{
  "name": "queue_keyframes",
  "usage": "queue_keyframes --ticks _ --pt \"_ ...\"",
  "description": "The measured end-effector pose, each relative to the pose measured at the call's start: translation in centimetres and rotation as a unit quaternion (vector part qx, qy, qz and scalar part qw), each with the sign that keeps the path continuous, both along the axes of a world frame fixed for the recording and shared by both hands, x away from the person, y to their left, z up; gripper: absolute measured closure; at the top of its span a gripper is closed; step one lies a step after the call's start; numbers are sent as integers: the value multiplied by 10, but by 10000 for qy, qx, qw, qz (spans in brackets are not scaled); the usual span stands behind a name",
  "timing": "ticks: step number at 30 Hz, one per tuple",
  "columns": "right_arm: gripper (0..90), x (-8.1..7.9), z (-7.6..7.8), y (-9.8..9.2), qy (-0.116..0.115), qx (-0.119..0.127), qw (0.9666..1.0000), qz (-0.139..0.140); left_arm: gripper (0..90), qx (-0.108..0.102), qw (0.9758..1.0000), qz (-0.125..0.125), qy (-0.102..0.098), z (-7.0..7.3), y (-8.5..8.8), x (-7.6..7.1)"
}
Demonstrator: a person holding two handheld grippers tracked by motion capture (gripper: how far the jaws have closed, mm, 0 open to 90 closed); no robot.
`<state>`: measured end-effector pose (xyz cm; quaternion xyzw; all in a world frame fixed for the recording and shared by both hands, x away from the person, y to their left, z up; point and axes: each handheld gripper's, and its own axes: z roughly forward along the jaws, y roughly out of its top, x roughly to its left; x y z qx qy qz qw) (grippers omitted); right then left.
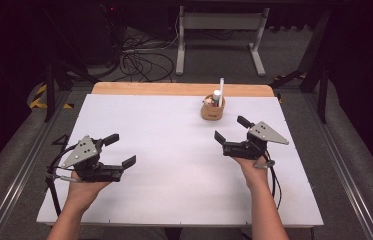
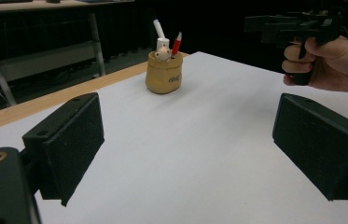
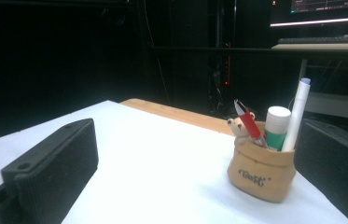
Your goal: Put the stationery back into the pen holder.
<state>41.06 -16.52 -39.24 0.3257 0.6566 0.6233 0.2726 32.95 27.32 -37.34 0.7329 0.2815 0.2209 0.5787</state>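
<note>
Left tool [image 1: 122,151], right tool [image 1: 230,129]: both spread, empty; pen pot [image 3: 261,170] contents partly hidden, right jaw cut off.

Left tool [image 2: 188,154] rides over the white counter [image 2: 199,140], jaws spread wide with nothing between them. Ahead stands a tan pot [image 2: 163,72] holding a red pen [image 2: 176,45] and a white stick [image 2: 158,29]. Upper right, a hand [image 2: 335,63] grips the right tool [image 2: 297,24].

A dim lab: white test table [image 1: 174,190], floor cables [image 1: 141,62], monitor [image 3: 321,11].
</note>
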Motion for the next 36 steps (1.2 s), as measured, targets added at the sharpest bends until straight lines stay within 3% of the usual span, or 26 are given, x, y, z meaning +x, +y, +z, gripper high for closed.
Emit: queue_keyframes --ticks 24,36 --pt "0 -28 4 -18 -71 -42 9998 194 97 -6 10000 17 -7 0 3 1" --pt "0 -37 4 -36 -80 -46 9999 116 96 -13 10000 18 -23 1 5 0"
